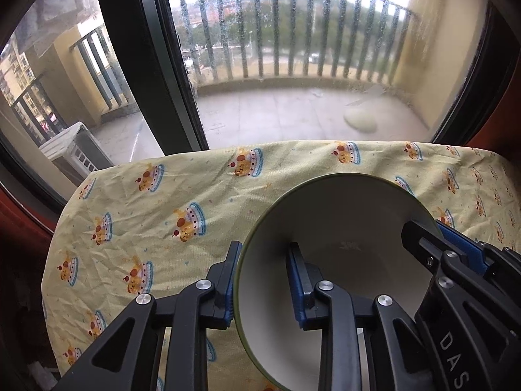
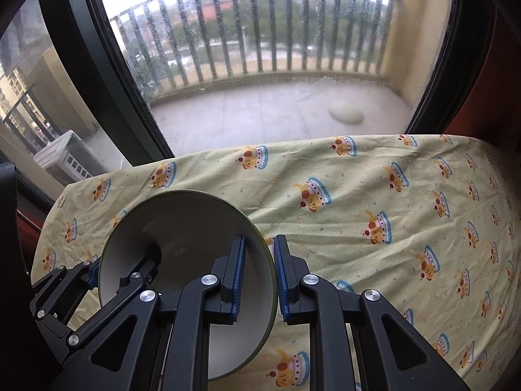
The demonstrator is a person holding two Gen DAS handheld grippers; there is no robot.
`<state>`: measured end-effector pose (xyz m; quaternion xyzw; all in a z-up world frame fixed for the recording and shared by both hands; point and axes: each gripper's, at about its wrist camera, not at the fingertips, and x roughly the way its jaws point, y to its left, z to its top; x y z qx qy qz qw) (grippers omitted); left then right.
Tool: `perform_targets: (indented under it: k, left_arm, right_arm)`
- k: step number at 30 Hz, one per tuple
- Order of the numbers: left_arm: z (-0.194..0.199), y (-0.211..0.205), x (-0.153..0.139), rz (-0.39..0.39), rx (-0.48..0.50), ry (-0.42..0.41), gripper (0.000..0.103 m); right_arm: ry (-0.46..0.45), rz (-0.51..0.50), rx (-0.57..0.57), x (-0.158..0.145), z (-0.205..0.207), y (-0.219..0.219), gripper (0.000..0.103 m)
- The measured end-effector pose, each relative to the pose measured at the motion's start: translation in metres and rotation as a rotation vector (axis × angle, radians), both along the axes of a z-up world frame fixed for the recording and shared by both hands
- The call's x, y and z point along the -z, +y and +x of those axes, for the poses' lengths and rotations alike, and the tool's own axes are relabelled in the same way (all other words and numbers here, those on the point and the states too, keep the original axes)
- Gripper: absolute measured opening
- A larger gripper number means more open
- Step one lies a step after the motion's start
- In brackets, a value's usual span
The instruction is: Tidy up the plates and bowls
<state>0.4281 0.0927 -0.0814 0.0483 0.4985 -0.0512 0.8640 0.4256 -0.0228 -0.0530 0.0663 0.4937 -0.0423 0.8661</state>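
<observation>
1. The left wrist view shows the left claw astride the near-left rim of a bowl, and to its right the right claw gripping the opposite rim. The right wrist view shows the reverse: the right claw up close, with the left claw off to its left on the far rim.
2. Left claw: narrowly parted and clamped on the bowl wall, one blue pad outside, the other inside the cavity.
3. Right claw: likewise closed down on the rim, one pad inside and one outside, the wall pinched between them.
4. The bowl sits between the two claws, tipped so its opening faces the cameras. It is white inside with a thin green rim; a faint mark shows on its bottom in the left wrist view.
5. Beyond both claws lies a desk draped in a yellow cloth printed with cartoon cakes, wrinkled, running up to a window.
</observation>
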Motion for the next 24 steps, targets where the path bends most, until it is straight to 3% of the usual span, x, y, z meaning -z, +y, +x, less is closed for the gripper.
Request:
perform_targets:
  k: [24]
  left_arm:
    - [-0.078, -0.017, -0.065, -0.020, -0.038, -0.078, 0.026]
  right_arm:
    - [-0.070, 0.006, -0.006, -0.069, -0.075, -0.019, 0.021]
